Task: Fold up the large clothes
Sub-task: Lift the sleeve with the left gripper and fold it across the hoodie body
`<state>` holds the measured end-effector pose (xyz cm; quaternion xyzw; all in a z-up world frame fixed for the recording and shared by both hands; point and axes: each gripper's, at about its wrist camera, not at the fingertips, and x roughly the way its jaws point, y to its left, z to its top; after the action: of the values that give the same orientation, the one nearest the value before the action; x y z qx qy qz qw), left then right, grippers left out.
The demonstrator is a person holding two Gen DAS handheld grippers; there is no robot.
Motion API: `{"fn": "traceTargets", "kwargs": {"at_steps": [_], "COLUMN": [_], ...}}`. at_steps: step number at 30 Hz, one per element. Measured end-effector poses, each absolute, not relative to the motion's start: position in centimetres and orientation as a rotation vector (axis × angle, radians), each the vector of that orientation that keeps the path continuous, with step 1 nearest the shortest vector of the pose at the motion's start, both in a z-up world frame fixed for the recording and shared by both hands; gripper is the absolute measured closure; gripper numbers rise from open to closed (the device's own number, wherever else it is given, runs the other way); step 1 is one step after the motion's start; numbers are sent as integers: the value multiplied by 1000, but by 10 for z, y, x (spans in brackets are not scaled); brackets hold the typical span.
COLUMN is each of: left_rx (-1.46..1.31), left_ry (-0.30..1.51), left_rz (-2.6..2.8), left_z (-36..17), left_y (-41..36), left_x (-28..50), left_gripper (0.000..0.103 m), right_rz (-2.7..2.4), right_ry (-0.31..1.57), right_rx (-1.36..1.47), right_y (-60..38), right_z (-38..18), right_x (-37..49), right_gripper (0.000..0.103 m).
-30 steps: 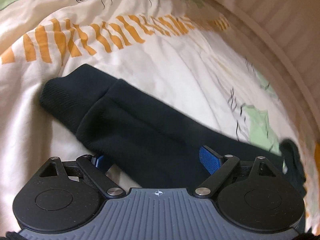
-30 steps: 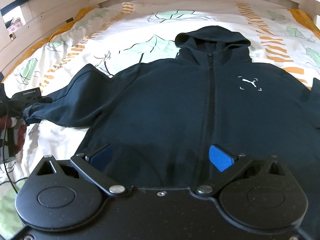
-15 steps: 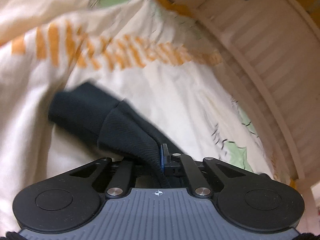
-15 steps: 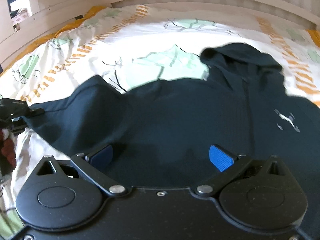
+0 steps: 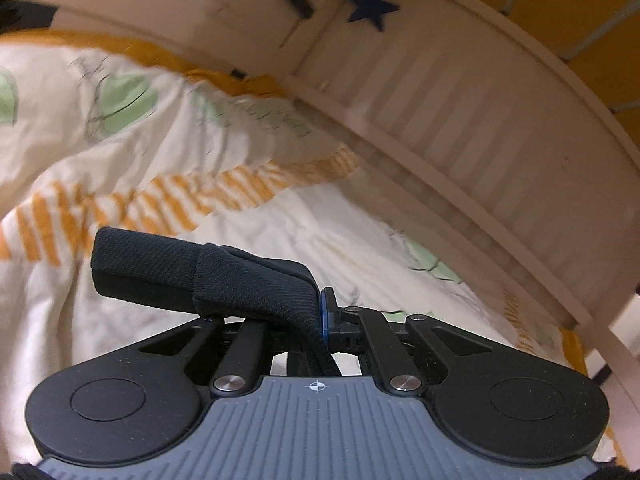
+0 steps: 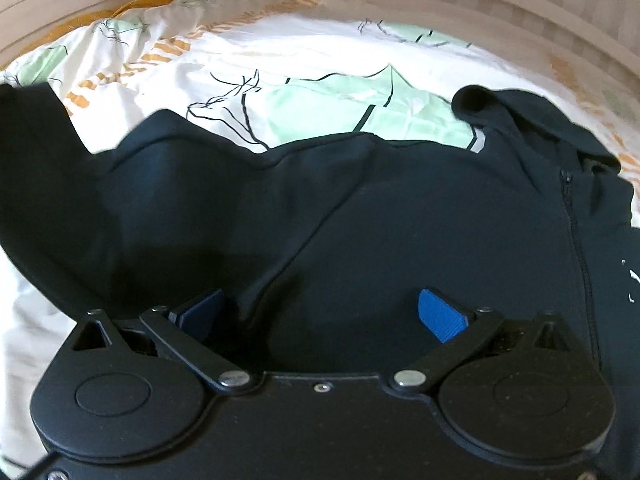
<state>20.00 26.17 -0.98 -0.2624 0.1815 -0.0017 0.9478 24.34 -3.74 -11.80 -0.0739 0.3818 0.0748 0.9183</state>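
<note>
Clearly the weak point is the grip at the sleeve: the left tongs are clamped together on the fabric just behind the ribbed cuff, and only a narrow fold passes between the pads. The cuff juts out free beyond the pinch, clear of the quilt. If the sleeve is swung toward the zip too briskly, the weight of the trailing cloth could probably drag that fold out of the pads, and the sleeve would drop back in a heap.

A second risk is drag. The hoodie lies front-up on the bed, its hood beyond the top of the zip, and the raised sleeve pulls at the shoulder on the far side from the zip. Nothing pins the body down: the right tongs stand wide apart over the chest with nothing between the pads, and whether they touch the cloth I cannot tell. A long pull could slide the whole garment or skew the zip line, leaving a crooked fold.

As for room, the quilt is bare and soft from the zip out to the shoulder and past the hood, so the sleeve has space to travel inward across the chest. The tight side is away from the zip, where the slatted bed rail runs near the lifted cuff; a wide outward arc there could knock the tongs against it. Loose quilt folds near the rail could also snag.
</note>
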Motion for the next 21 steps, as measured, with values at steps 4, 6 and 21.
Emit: {"fn": "traceTargets", "kwargs": {"at_steps": [4, 6, 21], "left_rx": [-441, -406, -237], "left_ry": [341, 331, 462], "left_rz": [-76, -121, -565], "left_z": [16, 32, 45], "left_y": [237, 221, 13], "left_x": [197, 196, 223], "left_gripper": [98, 98, 97], "right_rz": [161, 183, -12], "right_ry": [790, 793, 703], "right_rx": [-152, -139, 93], "right_y": [-36, -39, -212], "right_z": [-117, -114, -56], "right_x": [249, 251, 160], "right_gripper": [0, 0, 1]}}
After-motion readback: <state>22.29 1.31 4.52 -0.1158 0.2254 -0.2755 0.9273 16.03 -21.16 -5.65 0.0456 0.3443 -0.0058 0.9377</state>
